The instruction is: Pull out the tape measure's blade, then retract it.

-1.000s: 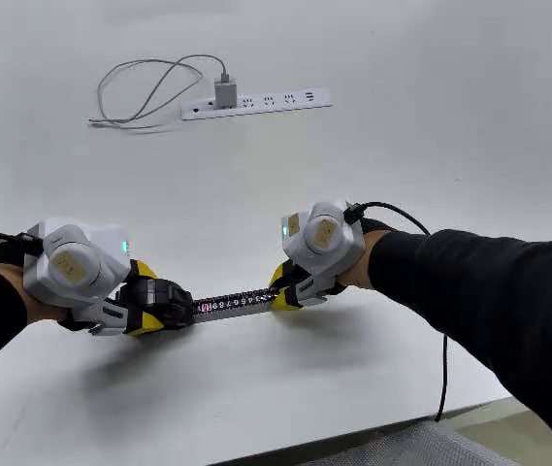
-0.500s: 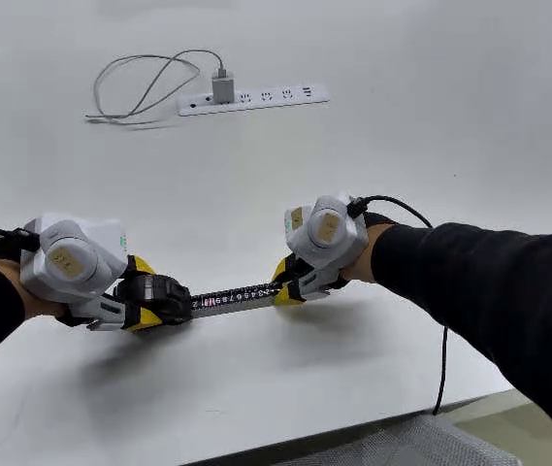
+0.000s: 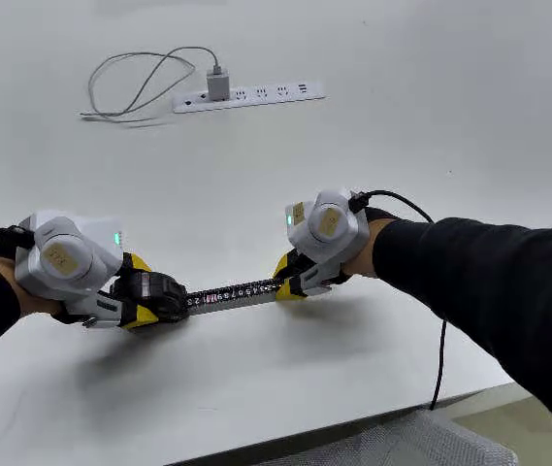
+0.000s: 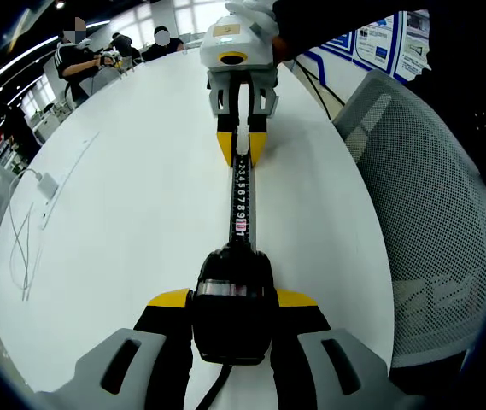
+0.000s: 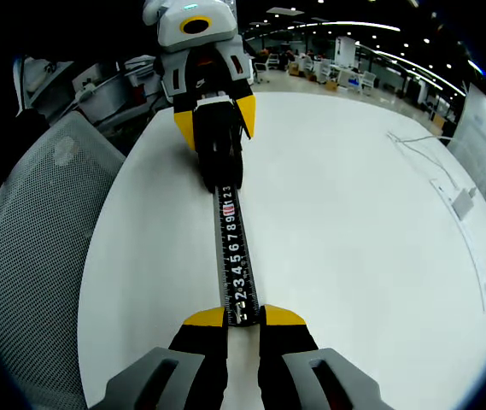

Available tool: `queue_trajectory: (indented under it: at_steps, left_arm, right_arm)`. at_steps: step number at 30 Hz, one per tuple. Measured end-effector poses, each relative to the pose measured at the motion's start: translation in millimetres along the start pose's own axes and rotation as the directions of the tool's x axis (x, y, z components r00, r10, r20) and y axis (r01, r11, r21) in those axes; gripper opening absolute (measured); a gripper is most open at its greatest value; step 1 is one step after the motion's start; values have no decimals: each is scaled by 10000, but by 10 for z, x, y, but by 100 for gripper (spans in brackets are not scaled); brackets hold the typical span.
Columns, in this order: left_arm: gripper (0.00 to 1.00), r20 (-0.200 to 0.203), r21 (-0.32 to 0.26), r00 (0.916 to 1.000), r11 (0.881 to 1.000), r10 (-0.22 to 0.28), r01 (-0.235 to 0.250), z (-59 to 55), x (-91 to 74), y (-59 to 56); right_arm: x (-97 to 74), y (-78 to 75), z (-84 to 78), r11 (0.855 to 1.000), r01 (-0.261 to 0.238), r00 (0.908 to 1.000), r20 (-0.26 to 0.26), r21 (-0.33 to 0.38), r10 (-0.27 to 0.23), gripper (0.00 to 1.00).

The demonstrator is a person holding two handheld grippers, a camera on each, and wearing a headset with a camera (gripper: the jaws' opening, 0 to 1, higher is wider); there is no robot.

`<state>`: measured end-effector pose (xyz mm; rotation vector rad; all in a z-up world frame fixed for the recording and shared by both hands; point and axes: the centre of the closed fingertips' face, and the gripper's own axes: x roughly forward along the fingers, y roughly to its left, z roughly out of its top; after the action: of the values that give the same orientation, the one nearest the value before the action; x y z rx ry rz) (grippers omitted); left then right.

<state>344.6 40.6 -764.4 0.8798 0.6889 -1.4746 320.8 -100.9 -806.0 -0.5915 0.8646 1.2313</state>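
Observation:
A black tape measure case (image 3: 162, 294) rests low over the white table (image 3: 353, 146), with my left gripper (image 3: 142, 293) shut on it. In the left gripper view the case (image 4: 232, 299) sits between the yellow fingertips (image 4: 172, 299). The numbered blade (image 3: 232, 294) runs out to the right to my right gripper (image 3: 286, 281), which is shut on its end. The right gripper view shows the blade (image 5: 232, 248) running from my right gripper (image 5: 243, 318) to the case (image 5: 223, 158) in the left gripper (image 5: 214, 120). The opposite right gripper (image 4: 242, 141) pinches the blade (image 4: 241, 196).
A white power strip (image 3: 246, 95) with a plugged charger and a looped grey cable (image 3: 140, 83) lies at the far side of the table. The table's front edge runs just below the grippers. A grey mesh chair (image 3: 402, 447) stands beneath it.
The blade has come out a little further as the two grippers moved slightly apart. Both grips are unchanged.

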Motion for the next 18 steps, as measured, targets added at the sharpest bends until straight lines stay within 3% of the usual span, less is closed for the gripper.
queue_trajectory:
  at_steps: [18]
  left_arm:
    - [30, 19, 24, 10000, 10000, 41, -41, 6, 1, 5]
  right_arm:
    - [-55, -23, -99, 10000, 22, 10000, -33, 89, -22, 9]
